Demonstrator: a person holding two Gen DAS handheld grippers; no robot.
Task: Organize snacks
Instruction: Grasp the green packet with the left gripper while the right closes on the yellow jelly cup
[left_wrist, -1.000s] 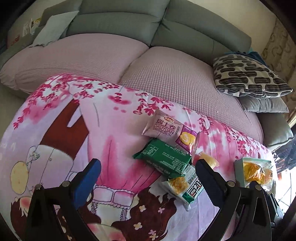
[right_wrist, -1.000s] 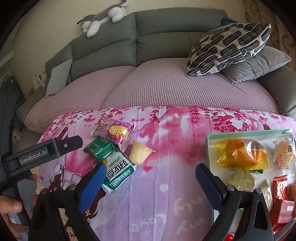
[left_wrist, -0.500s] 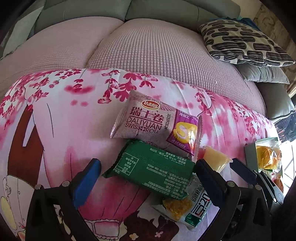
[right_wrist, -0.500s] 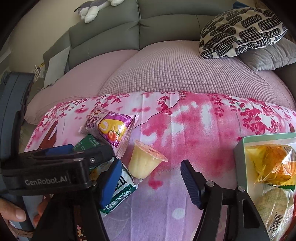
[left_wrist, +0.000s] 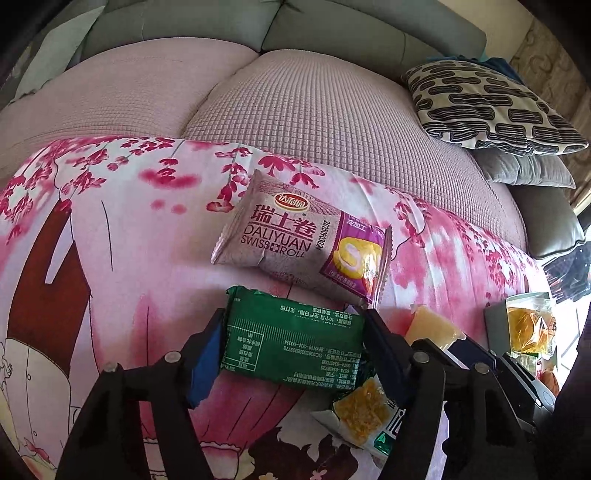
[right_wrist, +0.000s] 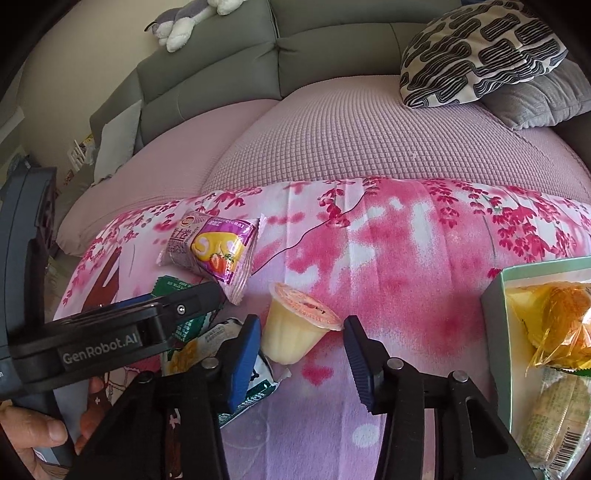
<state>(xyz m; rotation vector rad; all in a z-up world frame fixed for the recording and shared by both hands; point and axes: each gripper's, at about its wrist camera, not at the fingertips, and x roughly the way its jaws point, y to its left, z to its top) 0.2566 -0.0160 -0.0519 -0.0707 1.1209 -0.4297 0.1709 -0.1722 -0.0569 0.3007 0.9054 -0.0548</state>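
Observation:
A green snack packet (left_wrist: 295, 338) lies on the pink flowered cloth (left_wrist: 122, 236). My left gripper (left_wrist: 291, 350) straddles it, with both fingers against the packet's ends. A purple Swiss roll packet (left_wrist: 295, 243) lies just beyond it. A yellow jelly cup (right_wrist: 295, 328) lies on its side; my right gripper (right_wrist: 301, 354) is open around it, pads a little apart from it. A white-green snack bag (right_wrist: 221, 365) lies under the left finger. The green box (right_wrist: 495, 306) at the right holds several snacks.
The cloth covers a pink sofa seat (right_wrist: 369, 129) with grey backrests. A patterned pillow (right_wrist: 480, 48) and grey cushion (right_wrist: 535, 99) sit at the right. A plush toy (right_wrist: 192, 18) lies on the backrest. The left gripper's body (right_wrist: 92, 343) crosses the right wrist view.
Both grippers moved forward and down. The left fingers narrowed onto the green packet's ends. The right fingers narrowed around the jelly cup.

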